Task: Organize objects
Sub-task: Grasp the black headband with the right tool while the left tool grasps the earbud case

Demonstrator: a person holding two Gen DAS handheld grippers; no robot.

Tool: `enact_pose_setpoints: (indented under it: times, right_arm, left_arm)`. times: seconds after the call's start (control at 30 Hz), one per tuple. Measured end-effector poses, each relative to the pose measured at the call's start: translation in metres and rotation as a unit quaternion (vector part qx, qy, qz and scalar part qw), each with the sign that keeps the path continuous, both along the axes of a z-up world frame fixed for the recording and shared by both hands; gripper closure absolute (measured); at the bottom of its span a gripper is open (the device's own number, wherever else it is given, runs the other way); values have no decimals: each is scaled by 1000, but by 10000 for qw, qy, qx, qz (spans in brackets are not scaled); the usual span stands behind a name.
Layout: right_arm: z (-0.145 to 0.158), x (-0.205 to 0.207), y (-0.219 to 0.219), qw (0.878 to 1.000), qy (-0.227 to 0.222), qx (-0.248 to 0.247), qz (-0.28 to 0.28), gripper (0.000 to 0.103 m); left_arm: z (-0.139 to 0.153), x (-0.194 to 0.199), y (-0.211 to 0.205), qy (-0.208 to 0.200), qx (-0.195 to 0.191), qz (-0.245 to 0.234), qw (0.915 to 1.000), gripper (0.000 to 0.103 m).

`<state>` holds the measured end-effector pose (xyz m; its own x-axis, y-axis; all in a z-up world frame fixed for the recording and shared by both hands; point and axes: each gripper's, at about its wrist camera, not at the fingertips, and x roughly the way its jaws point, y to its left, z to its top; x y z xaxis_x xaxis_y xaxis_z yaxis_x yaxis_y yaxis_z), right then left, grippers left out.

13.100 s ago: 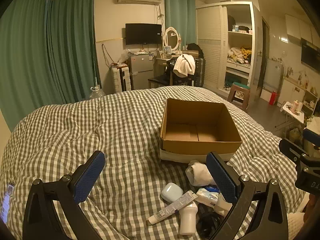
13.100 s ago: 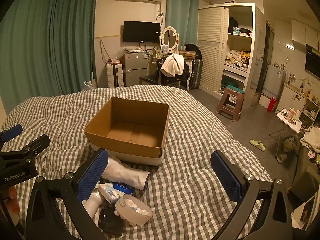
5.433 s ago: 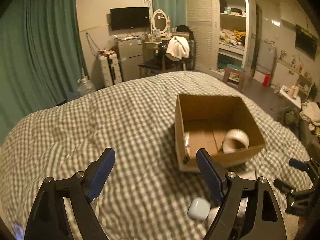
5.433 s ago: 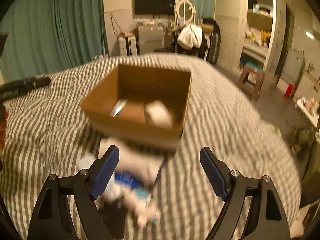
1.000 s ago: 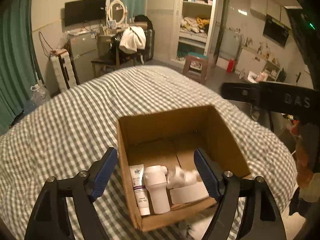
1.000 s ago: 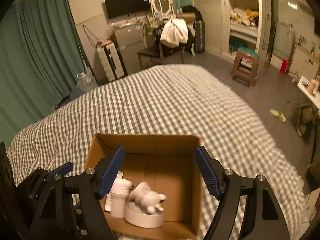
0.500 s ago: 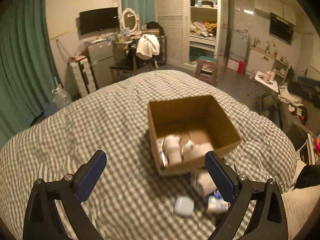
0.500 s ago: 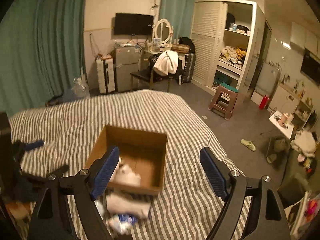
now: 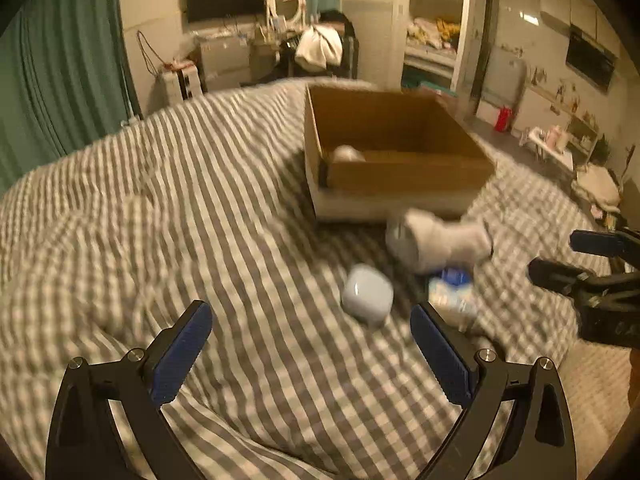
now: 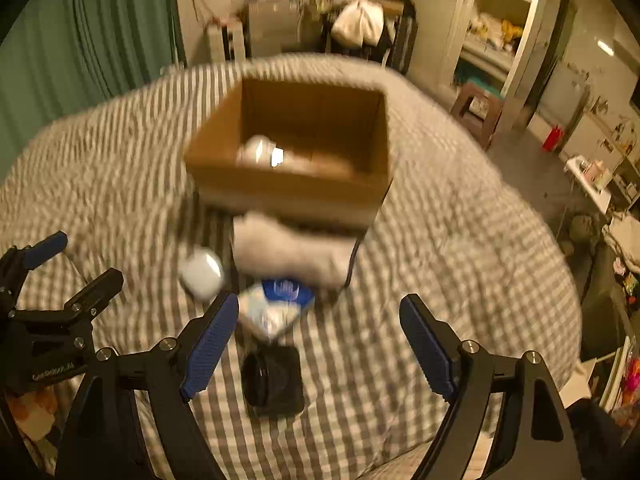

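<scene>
A brown cardboard box (image 9: 404, 176) (image 10: 288, 188) stands on the checked bed with white items inside. In front of it lie a white sock (image 9: 436, 240) (image 10: 288, 252), a pale blue earbud case (image 9: 367, 294) (image 10: 201, 271), a blue-and-white packet (image 9: 452, 292) (image 10: 276, 304) and a black square object (image 10: 272, 376). My left gripper (image 9: 312, 356) is open and empty, low over the bed, short of the case. My right gripper (image 10: 320, 344) is open and empty, above the black object. Both views are blurred.
The checked duvet (image 9: 160, 208) covers the whole bed. Green curtains (image 9: 60, 80) hang at the left. A desk with a chair (image 9: 320, 52), a wardrobe (image 9: 432, 32) and a stool (image 10: 480, 112) stand beyond the bed. The right gripper shows at the right of the left wrist view (image 9: 592, 280).
Both grippers have dropped from high above the bed to low behind the loose items in front of the box. Both stay open and empty.
</scene>
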<state>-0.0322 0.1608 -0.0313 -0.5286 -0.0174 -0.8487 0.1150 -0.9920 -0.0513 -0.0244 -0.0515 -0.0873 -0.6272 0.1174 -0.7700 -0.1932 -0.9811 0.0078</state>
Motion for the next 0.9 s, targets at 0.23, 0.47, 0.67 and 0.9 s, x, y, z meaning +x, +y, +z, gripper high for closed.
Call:
enact_pose_setpoints:
  times: [0.23,0.47,0.67,0.9]
  right_arm:
    - [-78,4,-8,9958,-871,47,263,20]
    - [-113,6,-17,9908,-1140,58,723,49]
    - [-117,8,-13,9892,-1118,-206,924,65]
    - [-94,8,9,9935,-726,-256,834,93]
  left_arm:
    - [-32,3,7,-241,-205,37,9995,1]
    - [-45,-3,7,-510,-233,107,9984,1]
    - [-48,-9,7,-645,-189,201,9975,1]
    - [-55,-26,19,-765,-173,79,9969,1]
